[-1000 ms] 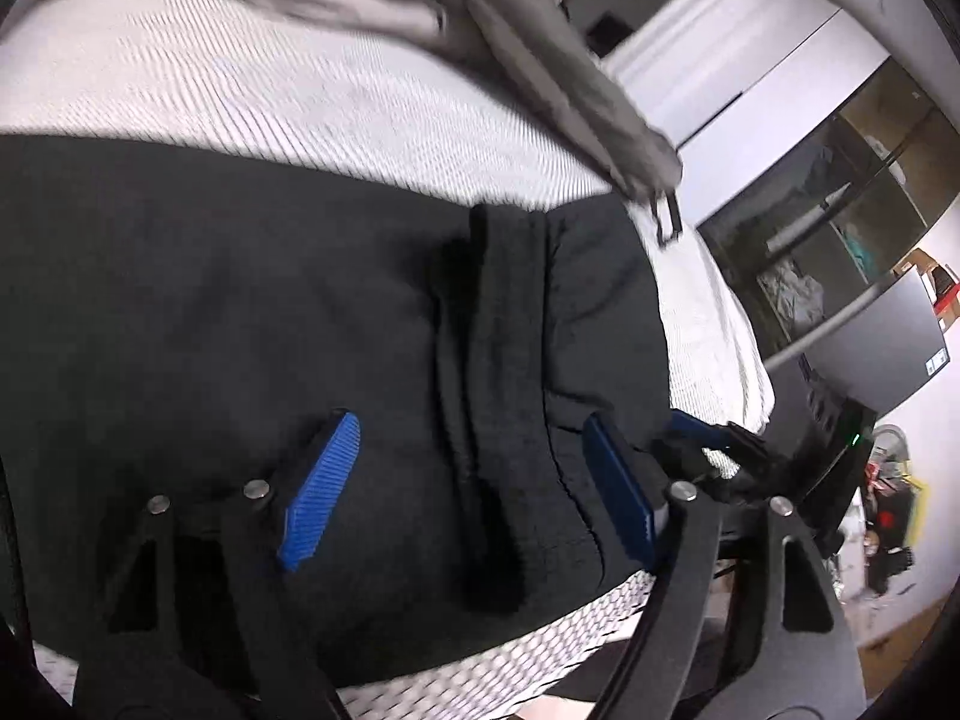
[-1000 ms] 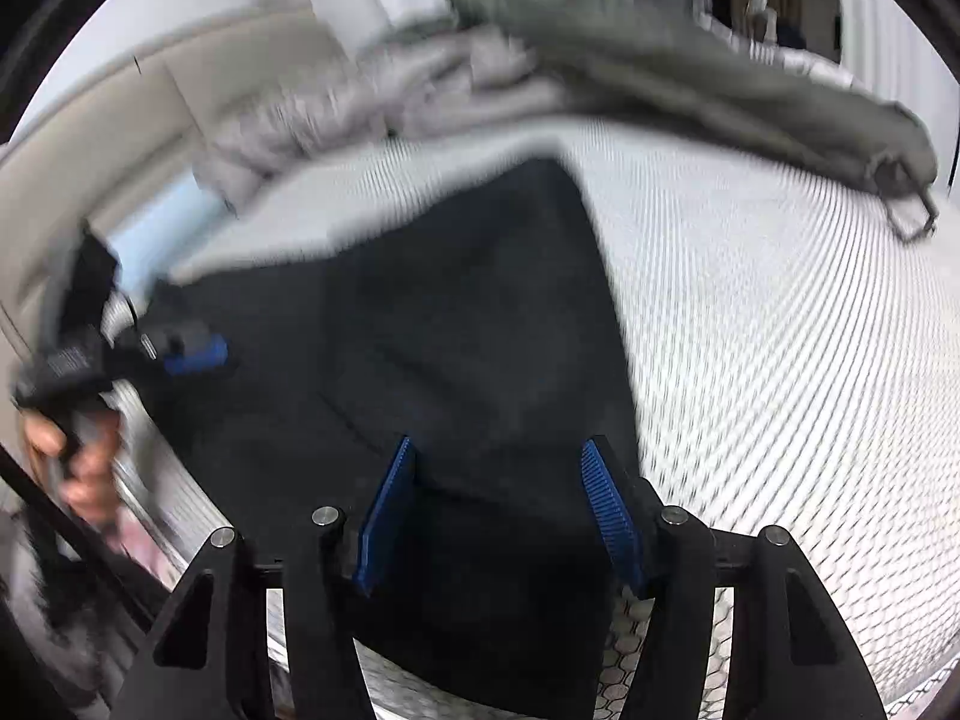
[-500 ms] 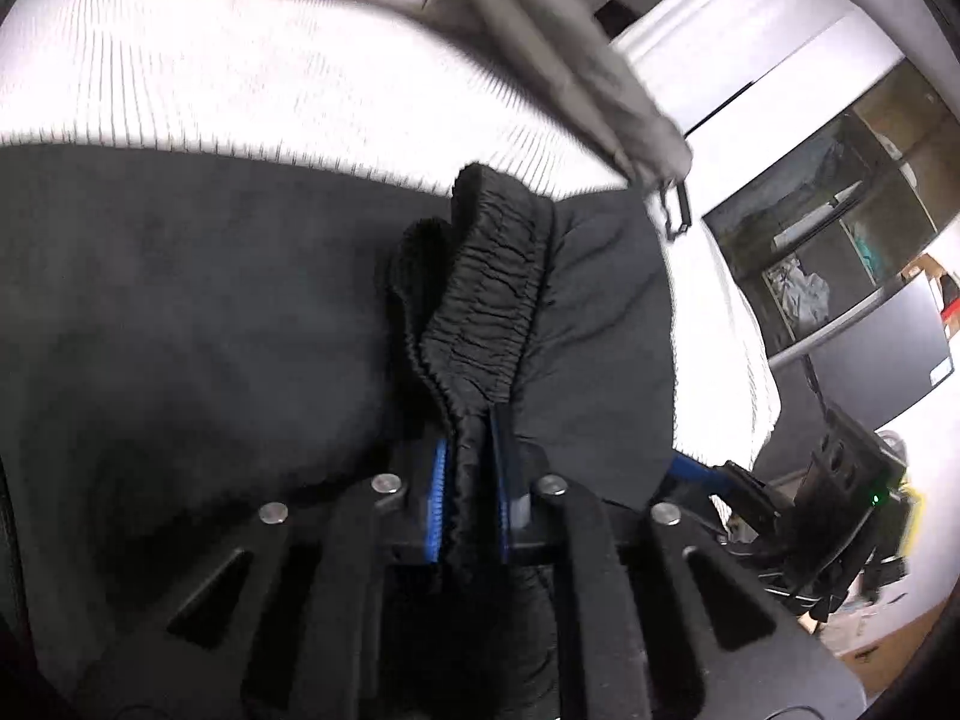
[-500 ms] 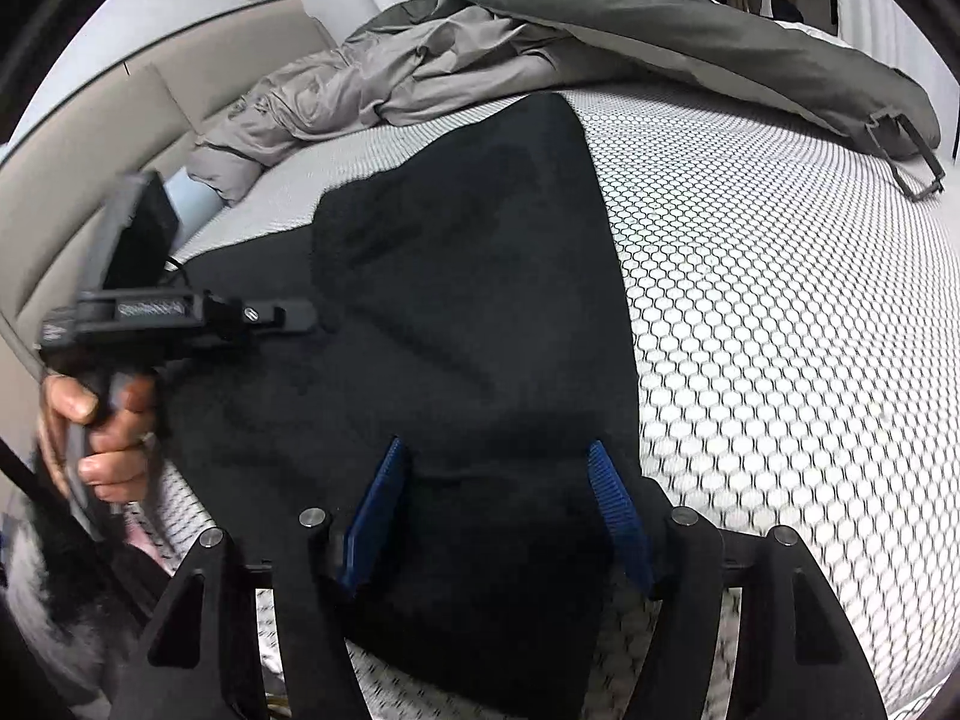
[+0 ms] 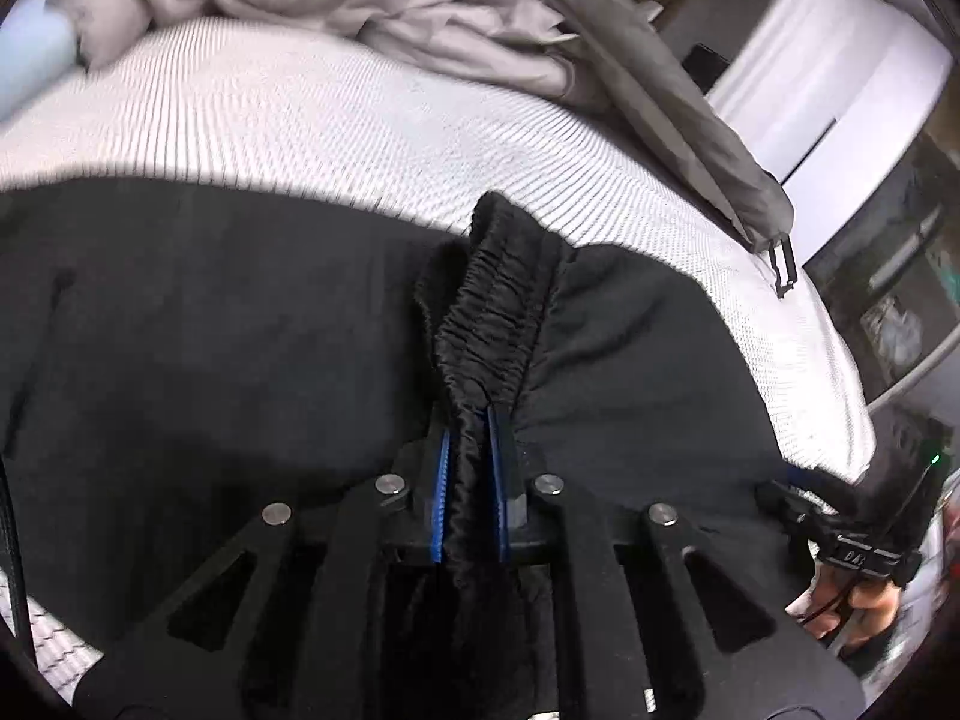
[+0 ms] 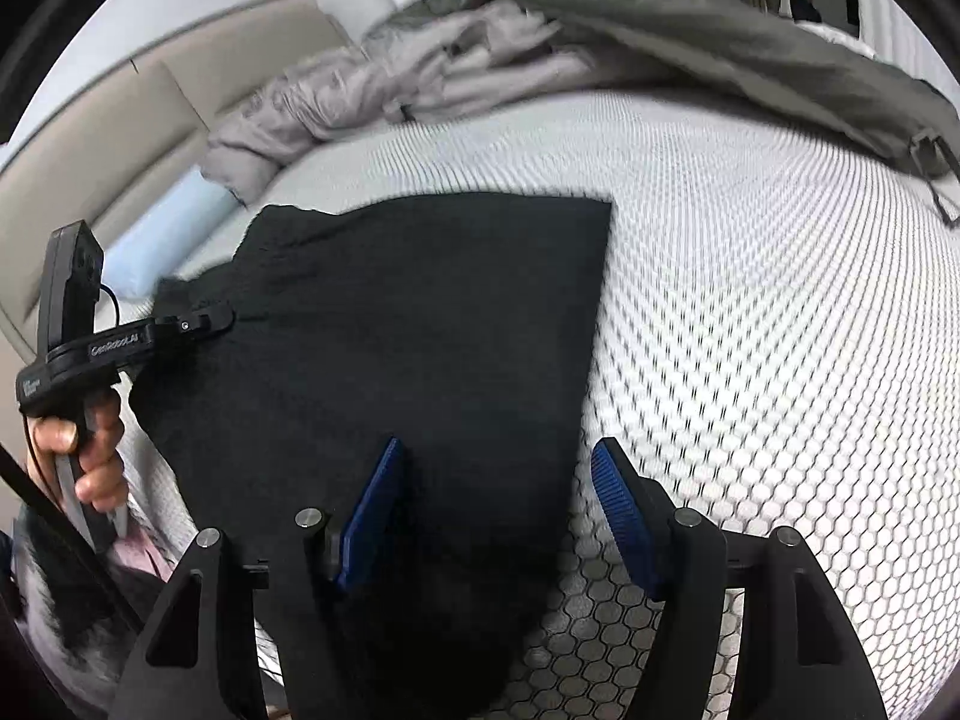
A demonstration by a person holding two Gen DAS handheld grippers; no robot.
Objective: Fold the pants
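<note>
Black pants (image 5: 240,330) lie spread on a white mesh mattress (image 5: 312,126). My left gripper (image 5: 471,420) is shut on the gathered elastic waistband (image 5: 492,306) and holds it raised a little off the fabric. In the right wrist view the pants (image 6: 420,330) lie flat, and the left gripper (image 6: 180,324) shows at their left edge. My right gripper (image 6: 492,468) is open just above the pants' near right edge, its left pad over the fabric, its right pad over the mattress (image 6: 750,300).
Grey and beige clothes (image 5: 420,18) lie piled at the far side of the mattress, also in the right wrist view (image 6: 540,48). A light blue pillow (image 6: 162,234) and beige headboard (image 6: 90,138) are at the left. Shelving (image 5: 894,276) stands beyond the mattress's right edge.
My left gripper shut on the waistband and has lifted it. My right gripper stays open and has shifted right toward the pants' edge.
</note>
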